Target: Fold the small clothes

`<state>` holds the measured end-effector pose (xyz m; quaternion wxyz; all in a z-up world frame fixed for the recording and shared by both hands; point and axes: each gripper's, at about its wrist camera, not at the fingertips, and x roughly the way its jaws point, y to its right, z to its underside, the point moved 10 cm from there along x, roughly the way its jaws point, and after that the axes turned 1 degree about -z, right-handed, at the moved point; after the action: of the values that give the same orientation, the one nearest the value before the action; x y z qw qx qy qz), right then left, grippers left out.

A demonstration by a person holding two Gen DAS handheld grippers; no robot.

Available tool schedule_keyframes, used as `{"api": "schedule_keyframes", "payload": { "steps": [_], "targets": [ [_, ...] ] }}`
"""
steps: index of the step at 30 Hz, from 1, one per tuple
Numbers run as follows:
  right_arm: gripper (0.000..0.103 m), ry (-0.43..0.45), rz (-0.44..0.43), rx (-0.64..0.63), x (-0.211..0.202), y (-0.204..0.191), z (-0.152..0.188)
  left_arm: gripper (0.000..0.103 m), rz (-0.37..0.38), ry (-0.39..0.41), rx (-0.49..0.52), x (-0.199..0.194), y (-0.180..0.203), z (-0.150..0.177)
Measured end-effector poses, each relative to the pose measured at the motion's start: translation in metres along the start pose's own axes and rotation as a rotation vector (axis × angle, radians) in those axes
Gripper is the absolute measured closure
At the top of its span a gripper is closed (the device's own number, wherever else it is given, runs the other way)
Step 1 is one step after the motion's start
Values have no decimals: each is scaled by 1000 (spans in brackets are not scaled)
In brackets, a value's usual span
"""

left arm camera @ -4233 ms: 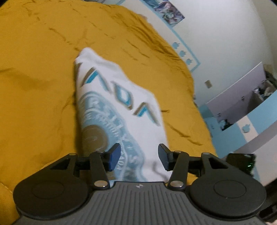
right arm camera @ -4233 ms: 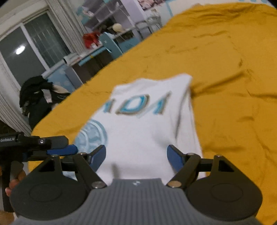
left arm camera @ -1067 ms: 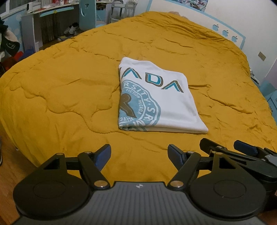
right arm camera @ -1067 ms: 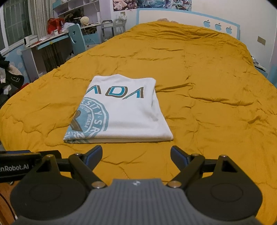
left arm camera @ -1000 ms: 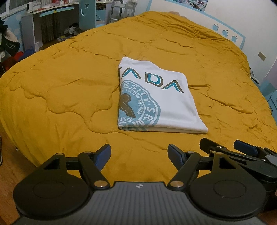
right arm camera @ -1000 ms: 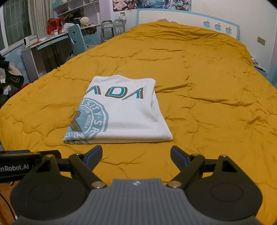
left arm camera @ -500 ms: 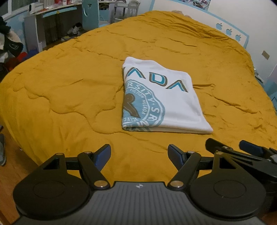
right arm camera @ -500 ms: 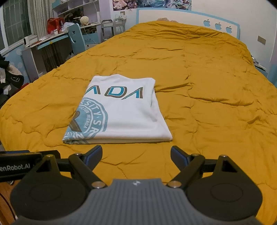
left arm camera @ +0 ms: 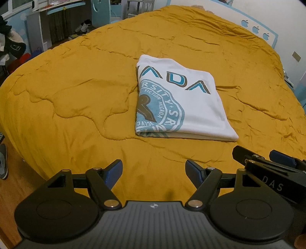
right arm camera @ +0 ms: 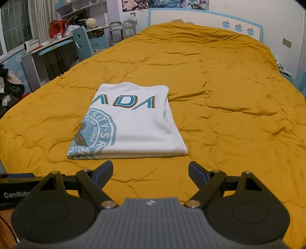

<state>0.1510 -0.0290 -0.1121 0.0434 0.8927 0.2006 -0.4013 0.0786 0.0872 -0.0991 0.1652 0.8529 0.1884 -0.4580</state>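
Note:
A white T-shirt [left arm camera: 181,103] with blue lettering and a round blue crest lies folded into a flat rectangle on the mustard-yellow bedspread [left arm camera: 76,99]. The same shirt [right arm camera: 130,122] sits just beyond the fingertips in the right wrist view. My left gripper [left arm camera: 154,170] hovers over the bed's near edge, short of the shirt, open with nothing between its fingers. My right gripper [right arm camera: 150,170] is also open and empty, a little back from the shirt's near fold. The right gripper's fingers [left arm camera: 275,160] show at the right edge of the left wrist view.
The bedspread [right arm camera: 229,95] stretches far back to a white and blue headboard [right arm camera: 206,17]. A desk with a blue chair [right arm camera: 82,42] and shelves stands left of the bed. Dark clothes [left arm camera: 11,46] are piled at far left, above wooden floor [left arm camera: 17,191].
Since four seconds ago both grippers have drawn back from the shirt, which now lies folded and still. Over the last second the left view has shifted only slightly; the right is unchanged.

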Motion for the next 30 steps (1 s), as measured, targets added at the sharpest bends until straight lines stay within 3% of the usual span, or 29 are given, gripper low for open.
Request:
{"api": "schedule_keyframes", "payload": {
  "steps": [9, 14, 30],
  "targets": [
    [21, -5, 14, -7, 2, -2, 0, 16, -12, 1, 11, 0, 1, 0],
    [21, -2, 47, -19, 1, -1, 2, 16, -42, 2, 67, 2, 5, 2],
    [21, -11, 58, -18, 1, 1, 3, 17, -28, -23, 47, 5, 5, 5]
  ]
}}
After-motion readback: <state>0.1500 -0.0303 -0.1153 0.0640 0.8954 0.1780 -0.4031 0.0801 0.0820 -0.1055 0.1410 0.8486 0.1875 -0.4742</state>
